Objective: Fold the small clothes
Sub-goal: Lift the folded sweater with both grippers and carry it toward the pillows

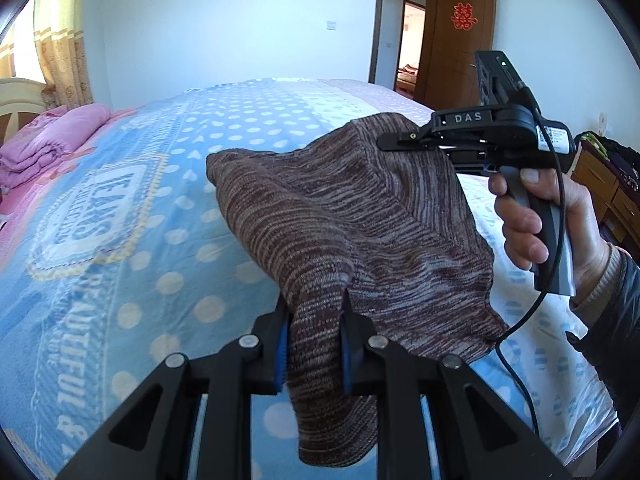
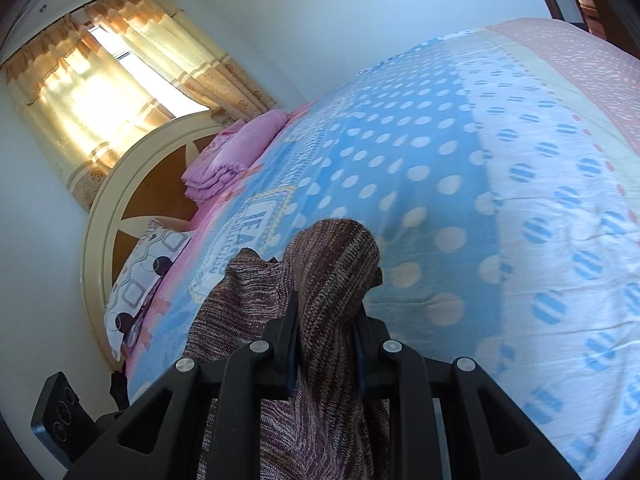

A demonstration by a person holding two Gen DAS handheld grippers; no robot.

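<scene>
A small brown and grey striped knit garment [image 1: 352, 216] hangs in the air above the blue dotted bedspread [image 1: 132, 216], stretched between both grippers. My left gripper [image 1: 314, 316] is shut on one bunched corner of it, and cloth droops below the jaws. In the left wrist view my right gripper [image 1: 400, 142] pinches the far upper edge, held by a person's hand [image 1: 532, 216]. In the right wrist view the right gripper [image 2: 328, 312] is shut on the knit garment [image 2: 336, 264], which bulges over the fingers and trails down to the left.
A folded pink quilt [image 1: 44, 148] lies near the headboard [image 2: 100, 216], with a patterned pillow [image 2: 140, 276] beside it. An open brown door [image 1: 456, 36] stands beyond the bed. A wooden dresser [image 1: 608, 188] stands at the right edge. The bedspread [image 2: 500, 184] spreads wide under the garment.
</scene>
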